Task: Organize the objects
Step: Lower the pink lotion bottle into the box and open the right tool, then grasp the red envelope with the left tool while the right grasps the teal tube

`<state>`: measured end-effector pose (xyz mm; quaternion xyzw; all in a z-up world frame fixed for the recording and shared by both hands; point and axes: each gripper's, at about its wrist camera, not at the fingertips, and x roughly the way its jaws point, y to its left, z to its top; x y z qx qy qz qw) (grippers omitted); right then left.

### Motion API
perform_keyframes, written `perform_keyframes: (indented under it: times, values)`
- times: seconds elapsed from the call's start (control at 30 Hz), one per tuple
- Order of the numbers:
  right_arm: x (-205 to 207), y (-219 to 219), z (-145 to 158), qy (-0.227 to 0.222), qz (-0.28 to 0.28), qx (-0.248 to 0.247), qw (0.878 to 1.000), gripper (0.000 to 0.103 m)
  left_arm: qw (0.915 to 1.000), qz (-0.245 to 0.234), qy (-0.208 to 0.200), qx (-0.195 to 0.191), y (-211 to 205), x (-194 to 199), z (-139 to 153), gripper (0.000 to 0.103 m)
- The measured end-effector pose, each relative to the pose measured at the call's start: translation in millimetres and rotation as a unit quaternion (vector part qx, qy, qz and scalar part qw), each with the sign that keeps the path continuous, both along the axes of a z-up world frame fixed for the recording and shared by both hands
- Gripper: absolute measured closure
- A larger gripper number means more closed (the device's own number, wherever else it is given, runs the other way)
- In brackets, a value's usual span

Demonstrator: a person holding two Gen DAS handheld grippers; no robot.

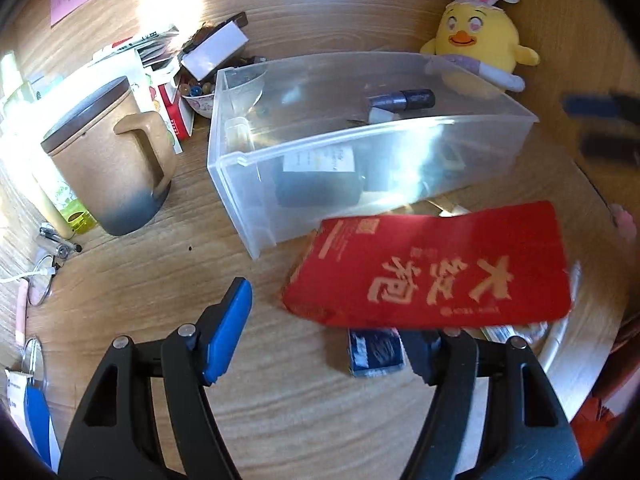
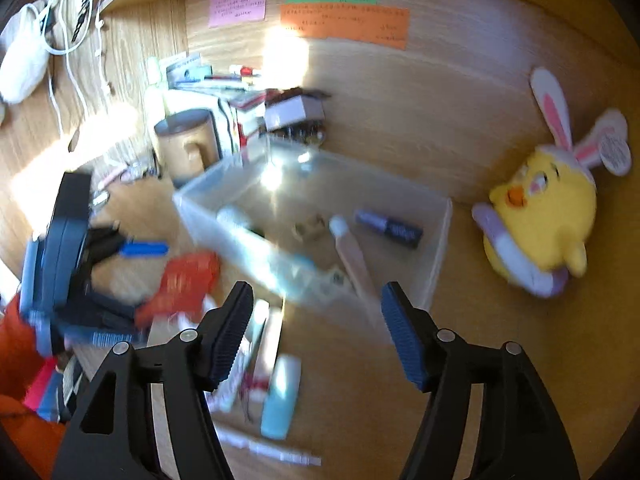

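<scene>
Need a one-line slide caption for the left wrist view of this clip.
Left tongs, jaws wide apart, above a red packet in front of a clear plastic bin on the wooden desk.

The wooden surface (image 1: 140,264) carries a clear plastic box (image 1: 256,200) ahead of the left gripper (image 1: 326,344), a lidded mug (image 1: 108,160) to its left, and a yellow plush chick (image 1: 480,36) far ahead to the right.
</scene>
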<state>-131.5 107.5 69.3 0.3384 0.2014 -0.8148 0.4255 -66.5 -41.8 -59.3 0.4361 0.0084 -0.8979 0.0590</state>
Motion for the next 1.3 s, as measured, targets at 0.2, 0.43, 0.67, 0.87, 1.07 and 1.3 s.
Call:
perform_keyframes:
  times: [0.2,0.43,0.67,0.87,1.07,1.3]
  values:
    - [19.2,25.8,-32.5,-0.036,-0.012,-0.003,0.999,0.040,0.9997,0.012,0.002,0.023,-7.9,-8.3,-3.9,0.037]
    - [21.2,30.4,-70.1,-0.070,-0.035,0.000,0.997,0.040,0.9982,0.027,0.001,0.053,-18.1,-3.4,-8.6,0.063]
    - [18.8,30.6,-88.7,-0.074,-0.046,0.023,0.996,0.059,0.9971,0.046,0.029,0.054,-23.4,5.6,-2.8,0.064]
    - [16.5,18.7,-95.6,-0.056,-0.042,0.045,0.997,0.076,0.9960,0.053,0.047,0.055,-23.8,13.3,2.7,0.064]
    - [20.4,11.1,-95.8,-0.034,-0.027,0.051,0.998,0.080,0.9943,0.067,0.061,0.057,-24.9,20.4,9.2,0.064]
    - [21.2,31.0,-86.2,-0.036,-0.044,0.023,0.998,0.080,0.9919,0.081,0.071,0.068,-22.5,35.1,19.6,0.064]
